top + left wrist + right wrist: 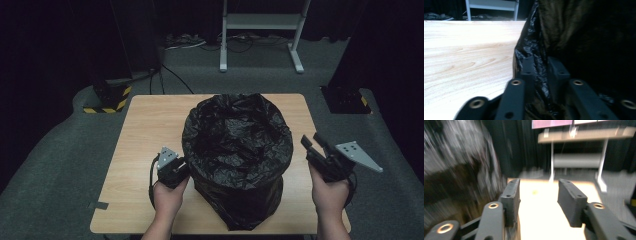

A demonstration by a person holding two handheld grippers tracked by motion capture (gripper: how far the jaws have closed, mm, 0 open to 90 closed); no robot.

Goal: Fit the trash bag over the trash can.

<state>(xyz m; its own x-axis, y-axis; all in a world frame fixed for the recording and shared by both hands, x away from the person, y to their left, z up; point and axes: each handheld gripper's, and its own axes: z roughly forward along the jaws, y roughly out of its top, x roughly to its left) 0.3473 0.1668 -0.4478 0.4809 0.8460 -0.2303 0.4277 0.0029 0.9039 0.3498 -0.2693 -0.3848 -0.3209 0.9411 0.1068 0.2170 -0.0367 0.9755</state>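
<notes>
At the table [145, 125], the left gripper [541, 71] pinches a fold of the black bin bag [237, 150] low on its left side; the right gripper [314, 145], jaws spread and apparently empty, hangs just beside the bag's right flank.

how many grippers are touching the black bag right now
1. The left gripper pinches a fold of the black bag at its left side. The right gripper is open beside the bag's right side, holding nothing.

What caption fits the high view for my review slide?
Left gripper pinches the black bin bag at its side on the wooden table; right gripper hovers open beside it.
</notes>
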